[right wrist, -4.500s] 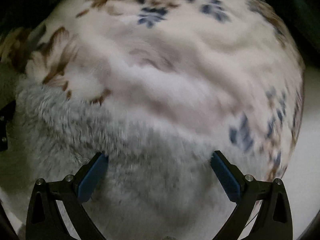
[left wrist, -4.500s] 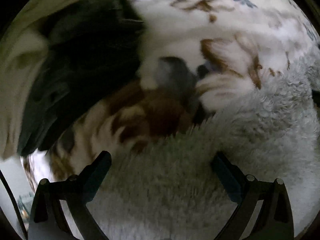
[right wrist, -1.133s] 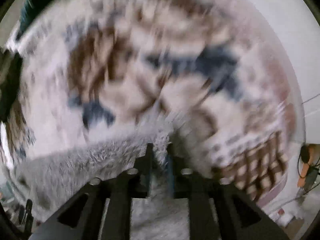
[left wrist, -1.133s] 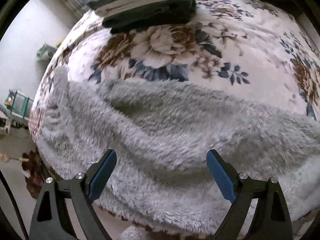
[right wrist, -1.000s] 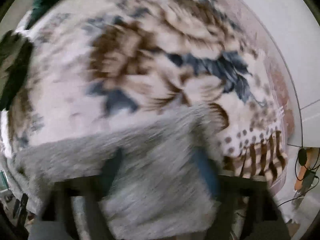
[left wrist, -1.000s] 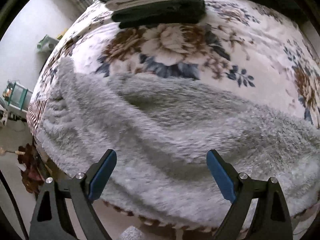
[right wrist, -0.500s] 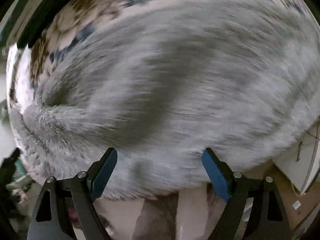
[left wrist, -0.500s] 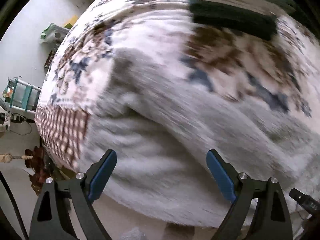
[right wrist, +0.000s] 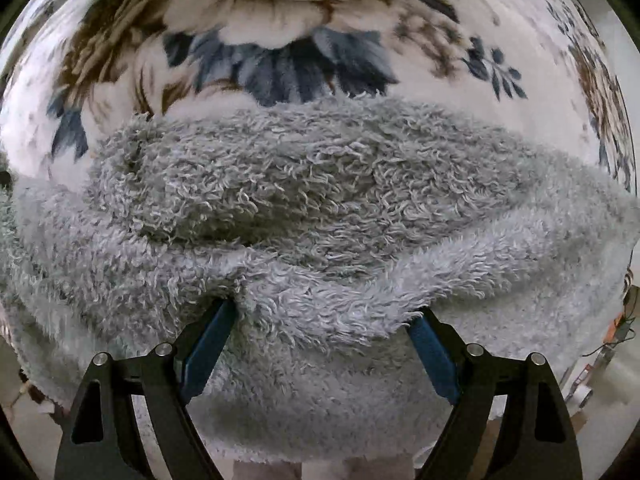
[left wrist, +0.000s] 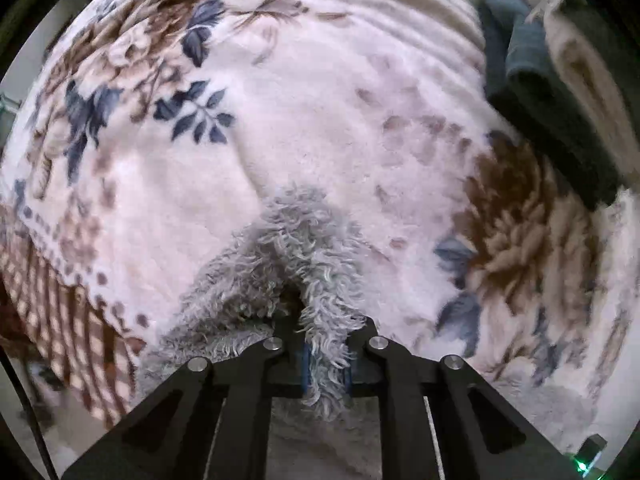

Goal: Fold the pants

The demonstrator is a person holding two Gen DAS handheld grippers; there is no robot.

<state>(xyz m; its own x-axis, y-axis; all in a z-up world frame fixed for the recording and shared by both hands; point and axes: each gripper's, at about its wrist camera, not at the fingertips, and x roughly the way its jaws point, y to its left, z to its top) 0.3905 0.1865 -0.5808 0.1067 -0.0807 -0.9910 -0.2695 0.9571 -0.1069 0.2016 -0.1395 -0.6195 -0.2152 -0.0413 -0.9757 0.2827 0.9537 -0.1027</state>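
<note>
The grey fluffy pants [left wrist: 296,248] lie on a floral fleece blanket [left wrist: 320,100] over a bed. In the left wrist view one end of the pants bunches up into my left gripper [left wrist: 326,356], whose jaws are closing tight on a tuft of the fleece. In the right wrist view the pants [right wrist: 300,184] spread wide across the frame, with a raised fold running side to side. My right gripper [right wrist: 324,320] points down at them, open wide. Its blue fingertips [right wrist: 212,332] dig into the pile on either side of the front fold.
A stack of folded dark and pale clothes [left wrist: 540,92] rests at the upper right of the blanket. The checked blanket border [left wrist: 60,300] hangs over the bed's edge at lower left. Cables and clutter [right wrist: 616,332] lie on the floor beyond the right edge.
My left gripper swept along the pants to one end and shut on the fleece there. My right gripper let go of the pants, moved over their middle and stays open.
</note>
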